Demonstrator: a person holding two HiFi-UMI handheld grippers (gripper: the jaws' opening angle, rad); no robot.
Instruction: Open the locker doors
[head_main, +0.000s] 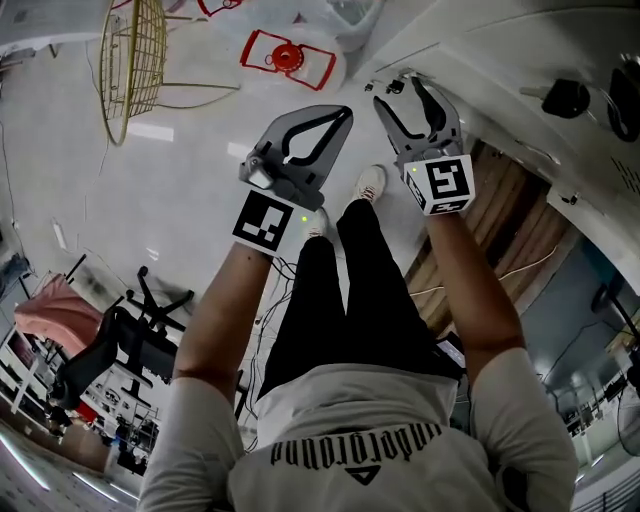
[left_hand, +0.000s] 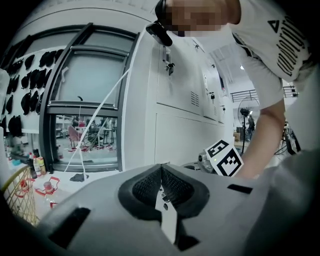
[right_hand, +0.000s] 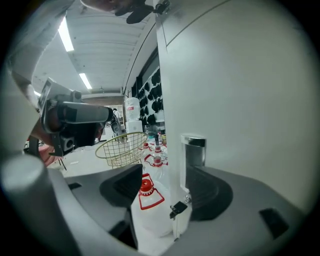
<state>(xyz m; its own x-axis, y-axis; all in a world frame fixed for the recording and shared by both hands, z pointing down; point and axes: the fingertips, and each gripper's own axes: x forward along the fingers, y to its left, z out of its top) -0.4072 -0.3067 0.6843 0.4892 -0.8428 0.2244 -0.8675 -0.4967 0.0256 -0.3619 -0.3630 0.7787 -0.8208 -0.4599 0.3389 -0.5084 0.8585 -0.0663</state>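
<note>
Right claw (right_hand: 165, 187) wide astride door edge (right_hand: 168, 100); left claw (left_hand: 161, 185) closed, empty
Closing beside the handle (right_hand: 193, 150) could slip, or snag the key (right_hand: 178, 209)

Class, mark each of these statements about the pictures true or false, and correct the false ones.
1. The left claw has its jaws together with nothing between them. True.
2. The right claw is shut. False: its jaws stand apart, with the edge of the locker door between them.
3. A wire basket is in view beyond the right claw. True.
4. The jug on the floor has a blue cap. False: its cap is red.
</note>
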